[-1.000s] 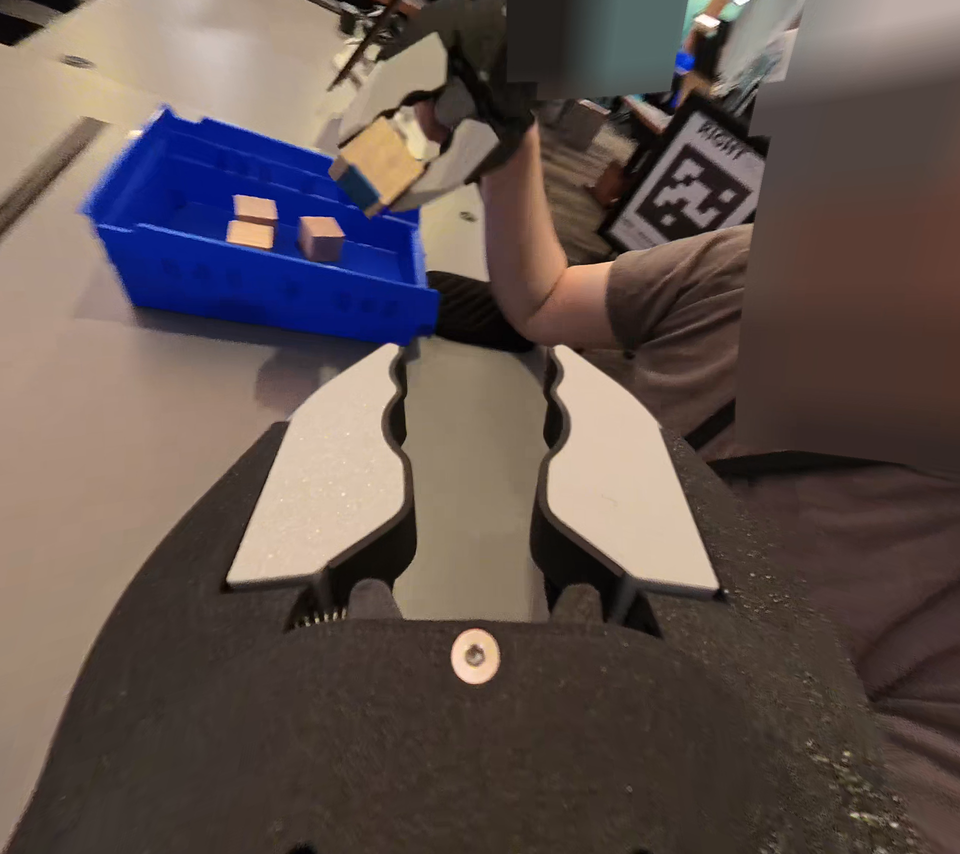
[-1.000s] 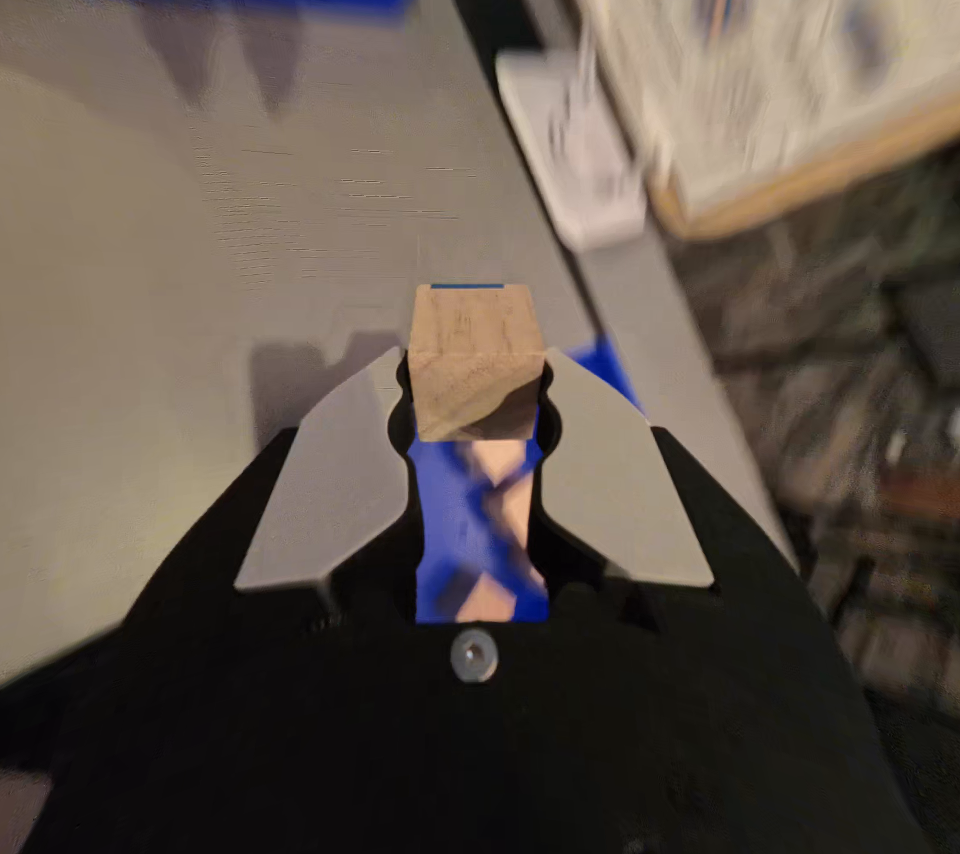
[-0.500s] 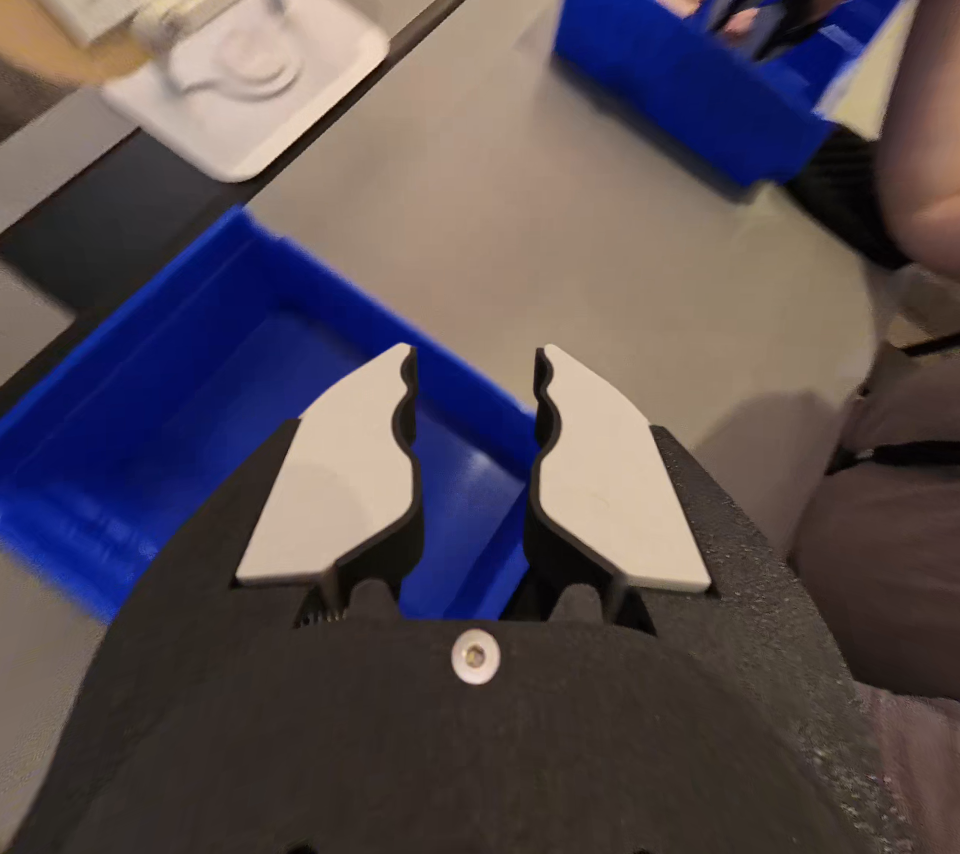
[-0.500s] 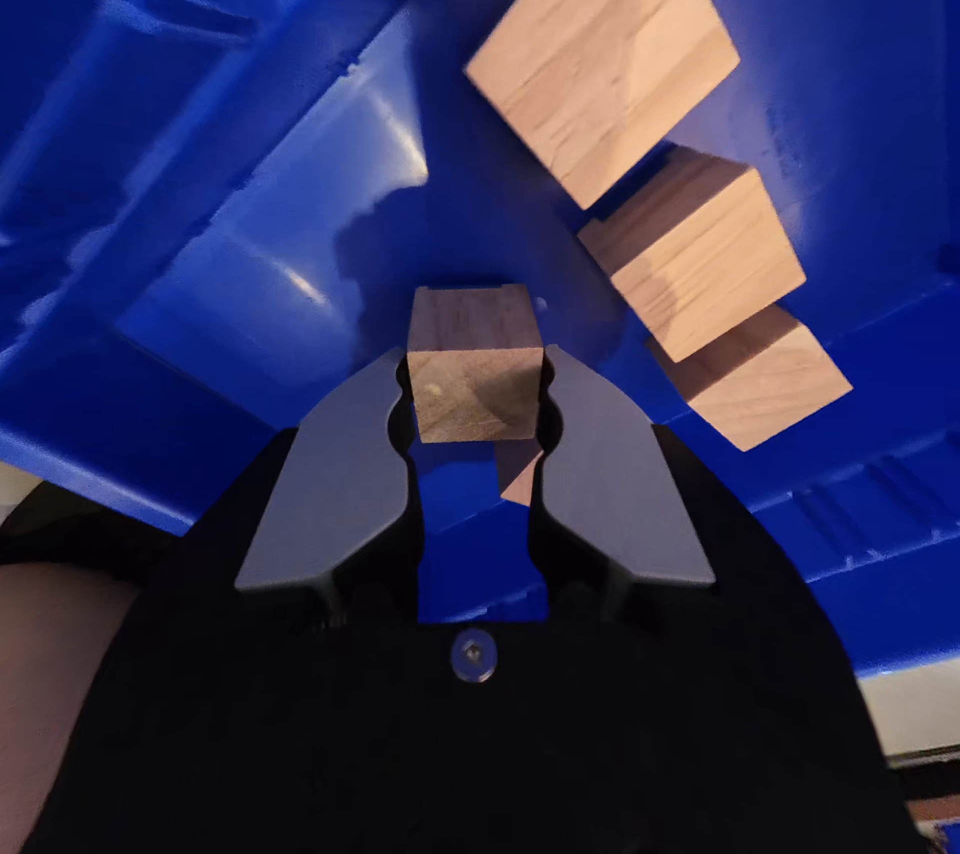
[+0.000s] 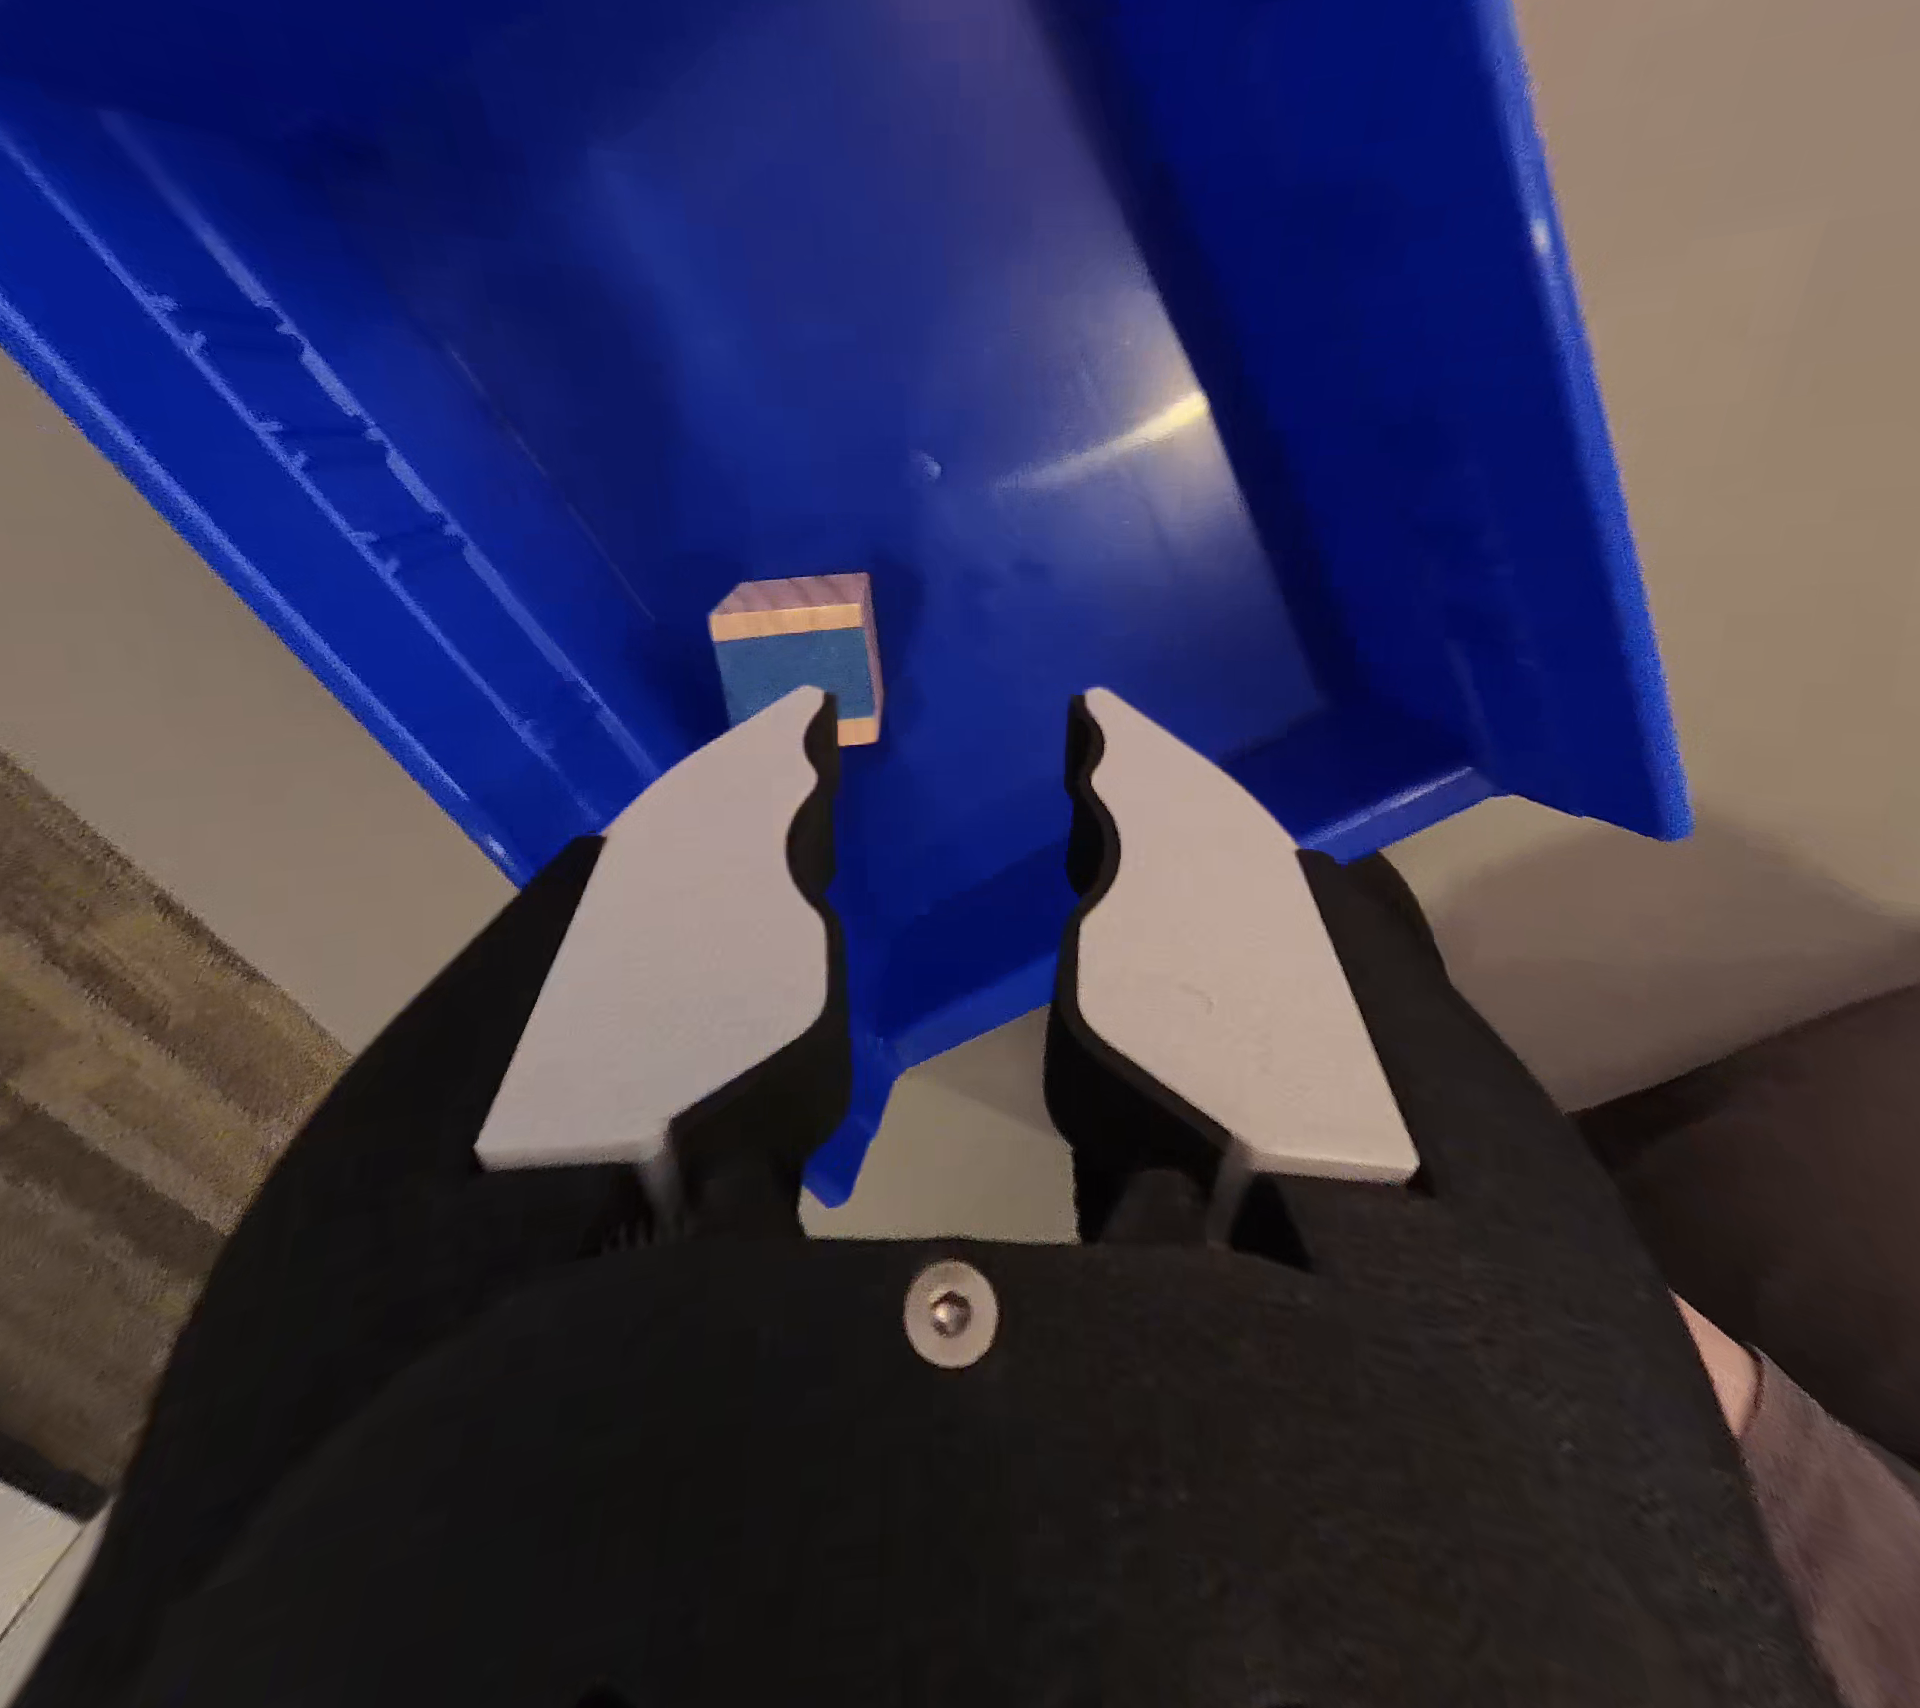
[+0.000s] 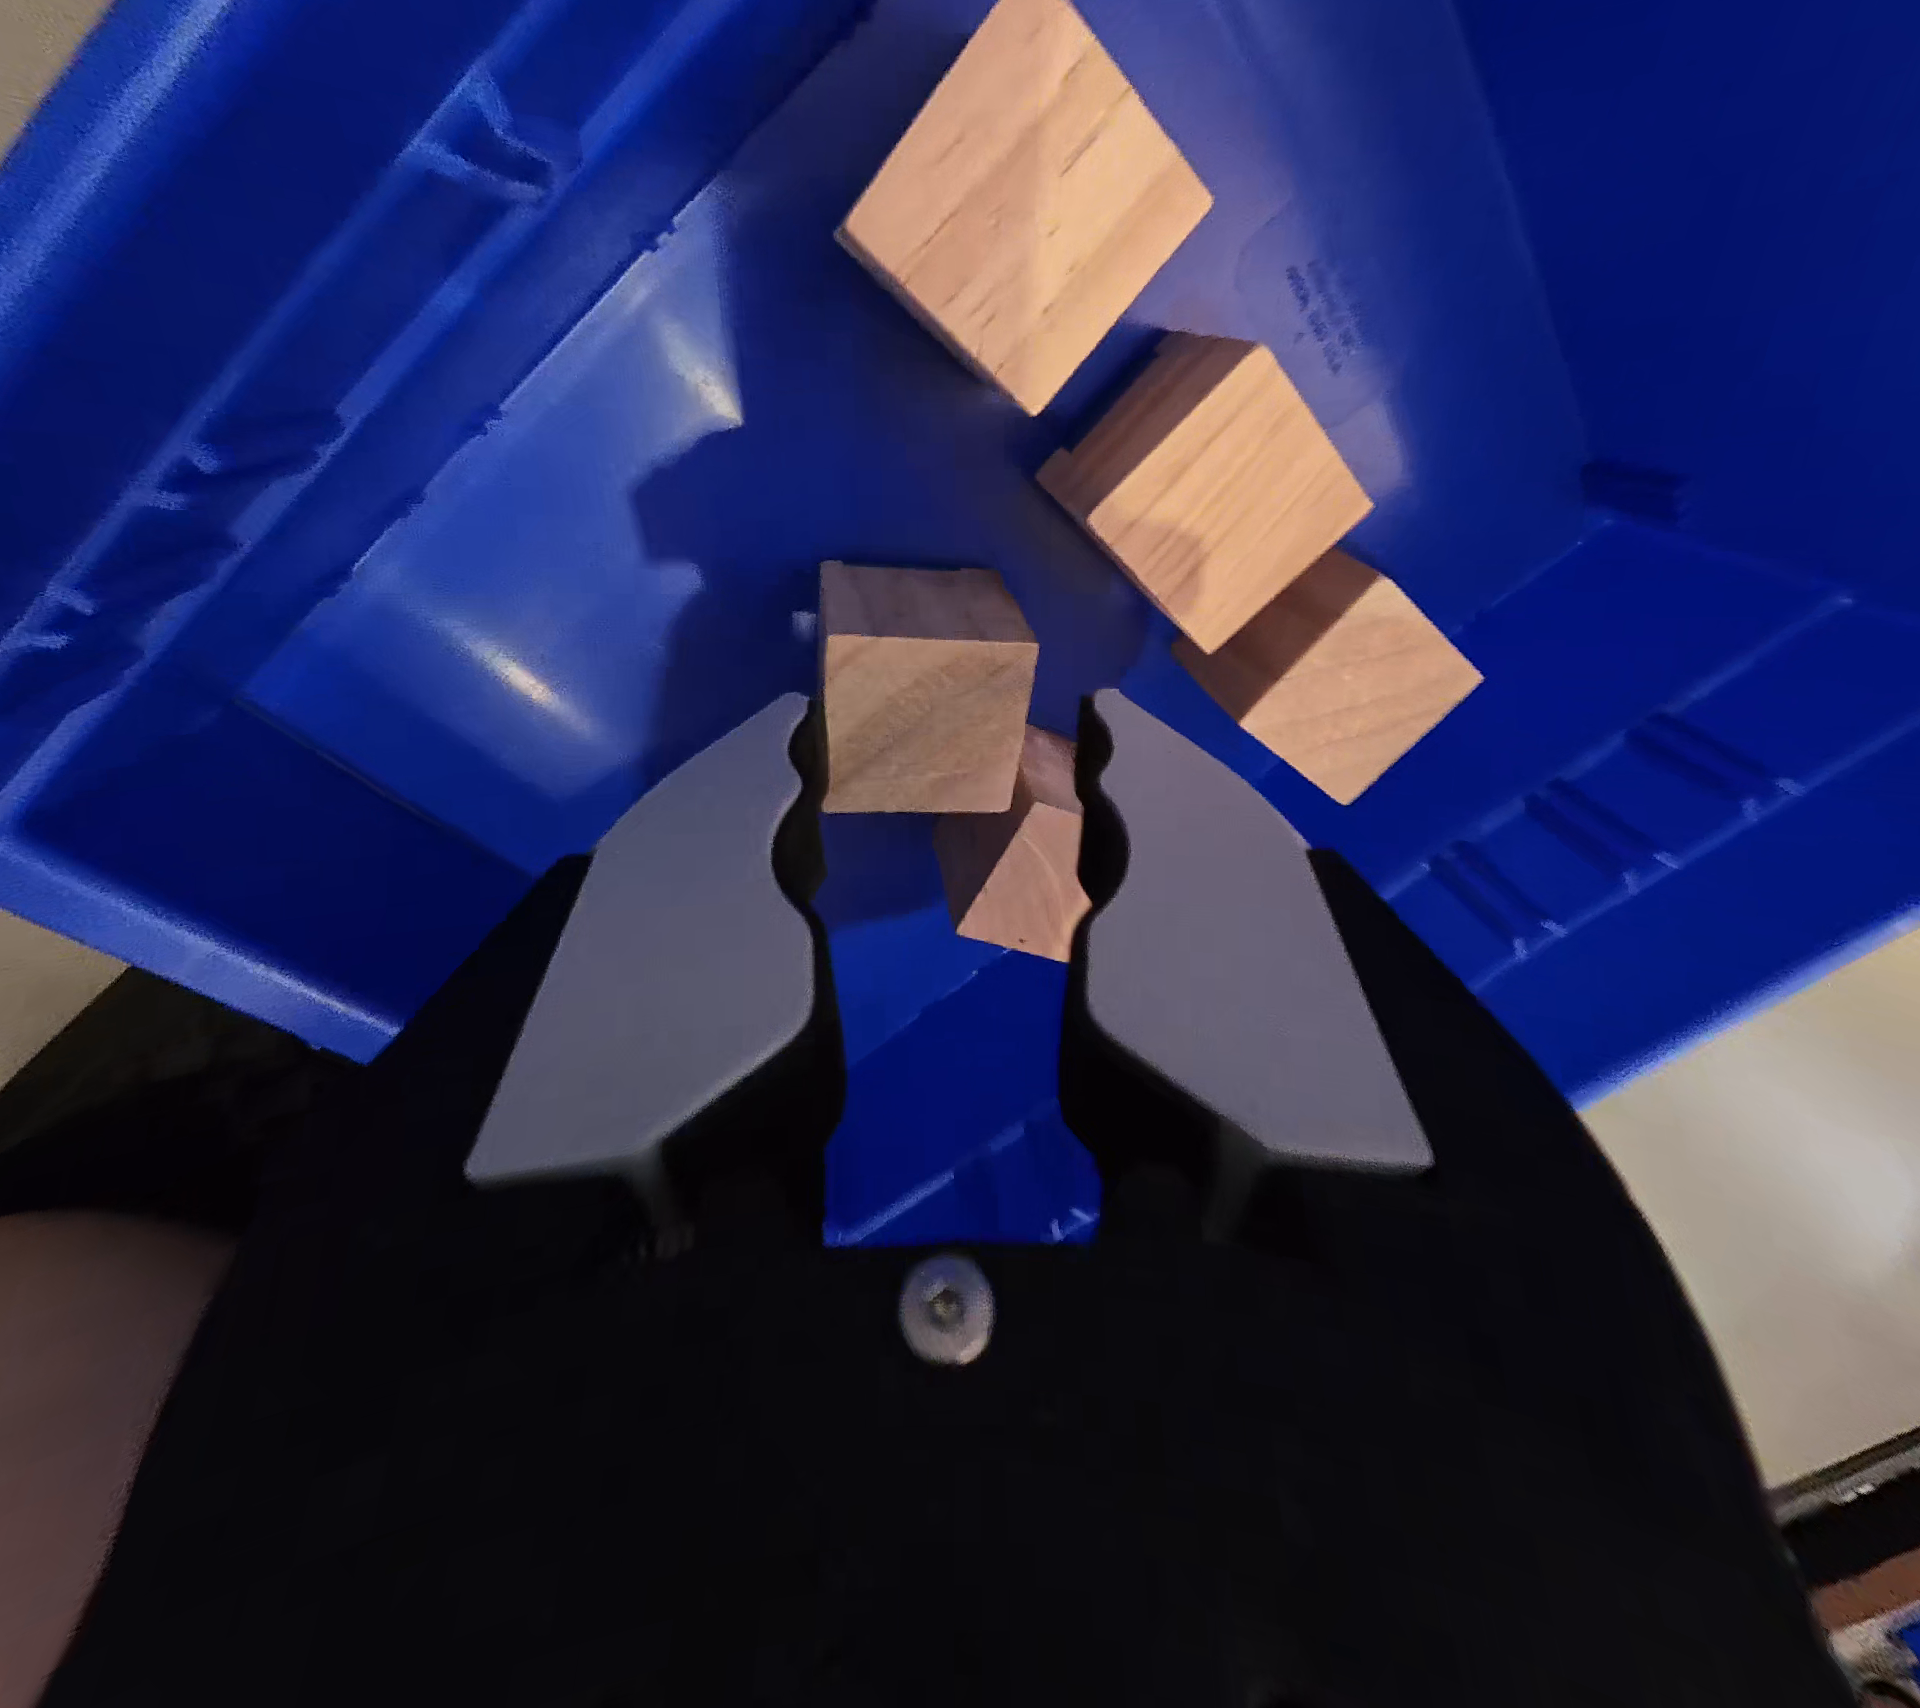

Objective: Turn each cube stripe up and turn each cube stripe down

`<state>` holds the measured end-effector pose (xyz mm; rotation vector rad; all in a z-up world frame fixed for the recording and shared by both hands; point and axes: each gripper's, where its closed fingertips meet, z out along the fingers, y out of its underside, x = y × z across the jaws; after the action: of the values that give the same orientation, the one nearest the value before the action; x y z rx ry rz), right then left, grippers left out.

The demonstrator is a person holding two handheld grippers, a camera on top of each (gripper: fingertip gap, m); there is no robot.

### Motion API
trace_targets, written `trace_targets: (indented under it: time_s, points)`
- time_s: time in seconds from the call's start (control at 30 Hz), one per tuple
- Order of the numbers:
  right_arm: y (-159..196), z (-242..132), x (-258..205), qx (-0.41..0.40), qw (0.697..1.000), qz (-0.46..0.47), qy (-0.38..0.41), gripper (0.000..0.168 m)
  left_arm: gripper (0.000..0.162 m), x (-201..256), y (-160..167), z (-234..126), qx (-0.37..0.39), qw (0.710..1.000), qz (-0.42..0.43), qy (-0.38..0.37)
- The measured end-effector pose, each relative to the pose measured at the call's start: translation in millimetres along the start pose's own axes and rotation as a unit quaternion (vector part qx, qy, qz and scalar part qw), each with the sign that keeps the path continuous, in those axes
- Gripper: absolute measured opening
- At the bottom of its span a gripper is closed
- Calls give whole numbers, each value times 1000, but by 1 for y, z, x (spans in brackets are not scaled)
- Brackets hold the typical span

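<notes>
Now our wooden cube (image 6: pixel 920 702) sits loose between the parted jaws of our right gripper (image 6: pixel 945 728); half a second ago those jaws pinched it, so we have just let it go, plain faces showing, over the right blue bin (image 6: pixel 312 308) beside four other cubes. Meanwhile our left gripper (image 5: pixel 948 723), open and empty, has swung over the left blue bin (image 5: pixel 1351 204), where a striped cube (image 5: pixel 795 656) waits, likely our next pick.
</notes>
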<state>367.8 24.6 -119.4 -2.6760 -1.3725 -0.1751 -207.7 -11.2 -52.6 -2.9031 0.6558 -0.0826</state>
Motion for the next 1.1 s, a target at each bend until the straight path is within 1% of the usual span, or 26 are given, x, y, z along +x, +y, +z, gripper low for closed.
trace_targets:
  time_s: [0.13, 0.2, 0.3, 0.4, 0.47, 0.57, 0.73, 0.93, 1.1]
  points:
    - [0, -12, 5, 12, 1000, 2, 28, 48, 43, -9, 6, 14, -30, 999, -17, 7]
    - [2, -23, 12, 21, 998, 21, 49, 48, 48, -19, 14, 23, -64, 997, -36, -4]
    - [3, -44, 20, 58, 994, 45, 77, 48, 51, -27, 24, 34, -106, 993, -58, -9]
    - [9, -64, 22, 87, 990, 55, 97, 48, 52, -28, 24, 41, -115, 992, -59, -3]
    - [15, -71, 21, 91, 989, 60, 102, 48, 53, -31, 23, 45, -120, 991, -57, -9]
    - [21, -74, 21, 90, 988, 65, 109, 48, 53, -33, 24, 53, -139, 988, -65, -12]
    - [20, -73, 20, 86, 989, 57, 108, 48, 52, -43, 29, 62, -169, 981, -87, -29]
    - [18, -68, 17, 77, 991, 48, 100, 48, 52, -37, 36, 72, -201, 976, -85, -9]
    - [20, -67, 15, 73, 992, 46, 96, 48, 48, -37, 33, 79, -205, 975, -83, -3]
